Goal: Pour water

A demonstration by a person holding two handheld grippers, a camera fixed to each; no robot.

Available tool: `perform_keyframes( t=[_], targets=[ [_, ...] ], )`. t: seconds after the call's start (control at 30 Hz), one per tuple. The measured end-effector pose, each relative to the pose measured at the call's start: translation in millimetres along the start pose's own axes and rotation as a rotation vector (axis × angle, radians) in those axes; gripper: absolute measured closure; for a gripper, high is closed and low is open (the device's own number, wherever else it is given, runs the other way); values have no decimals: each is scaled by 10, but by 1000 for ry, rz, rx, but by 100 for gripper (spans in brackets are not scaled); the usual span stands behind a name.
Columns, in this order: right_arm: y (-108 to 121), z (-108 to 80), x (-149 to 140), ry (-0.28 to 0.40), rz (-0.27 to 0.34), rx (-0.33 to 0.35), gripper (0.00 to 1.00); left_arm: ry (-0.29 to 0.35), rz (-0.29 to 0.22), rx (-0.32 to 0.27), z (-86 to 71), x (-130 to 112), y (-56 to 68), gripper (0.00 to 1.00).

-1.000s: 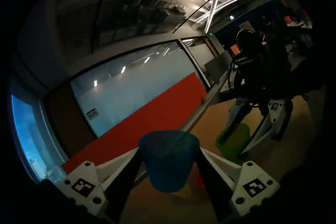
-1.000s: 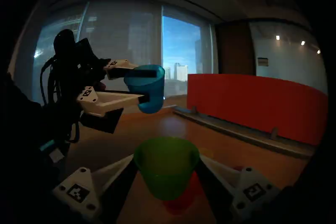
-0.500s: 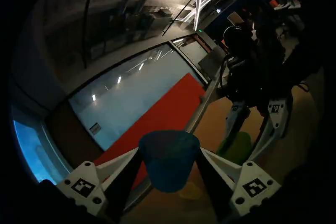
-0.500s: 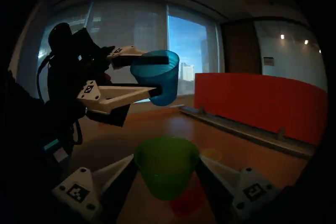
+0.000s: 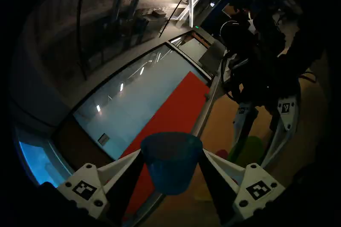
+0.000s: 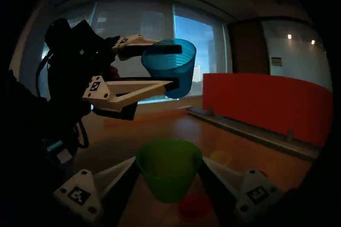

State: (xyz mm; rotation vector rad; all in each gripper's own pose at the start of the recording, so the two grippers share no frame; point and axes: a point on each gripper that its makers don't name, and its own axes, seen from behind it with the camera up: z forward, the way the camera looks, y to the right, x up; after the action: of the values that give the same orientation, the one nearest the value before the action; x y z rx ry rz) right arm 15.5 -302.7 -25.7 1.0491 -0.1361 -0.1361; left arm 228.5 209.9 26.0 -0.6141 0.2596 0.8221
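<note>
1. The left gripper [image 5: 171, 161] is closed on the blue cup [image 5: 171, 171], with one finger pressing each side of its wall, at the lower centre of the left gripper view. The right gripper [image 6: 169, 169] clamps the green cup [image 6: 169, 178] the same way, at the lower centre of the right gripper view.
2. In the right gripper view the blue cup sits at the upper centre, above and beyond the green cup and well apart from it. It leans only slightly. The green cup stands upright, mouth up.
3. The step in hand appears to be lining up the blue cup over the green one before the pour. The light is too dim to tell whether the blue cup holds water.
4. Procedure:
   - Bring the blue rim over the green mouth and lower it until near.
   - Tilt slowly, aiming the lip at the centre.
   - Hold the green cup level and steady.
   - Do not squeeze either thin wall harder.
5. Below lies a wooden table top [image 6: 170, 129] with a red disc [image 6: 194, 205] and a yellow disc [image 6: 221, 157]. A red panel [image 6: 264, 99] fills the right of the frame and a window [image 6: 187, 35] the upper centre.
6. Nothing stands between the cups. The likely hazards are the left gripper's lower finger striking the green rim and water spilling onto the table.
</note>
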Motion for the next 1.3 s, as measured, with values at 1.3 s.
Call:
perform_keyframes(
  t=[1.3],
  targets=[
    [-38, -9, 53, 1, -16, 8, 10, 6, 214, 22, 59, 116, 14, 15]
  ],
)
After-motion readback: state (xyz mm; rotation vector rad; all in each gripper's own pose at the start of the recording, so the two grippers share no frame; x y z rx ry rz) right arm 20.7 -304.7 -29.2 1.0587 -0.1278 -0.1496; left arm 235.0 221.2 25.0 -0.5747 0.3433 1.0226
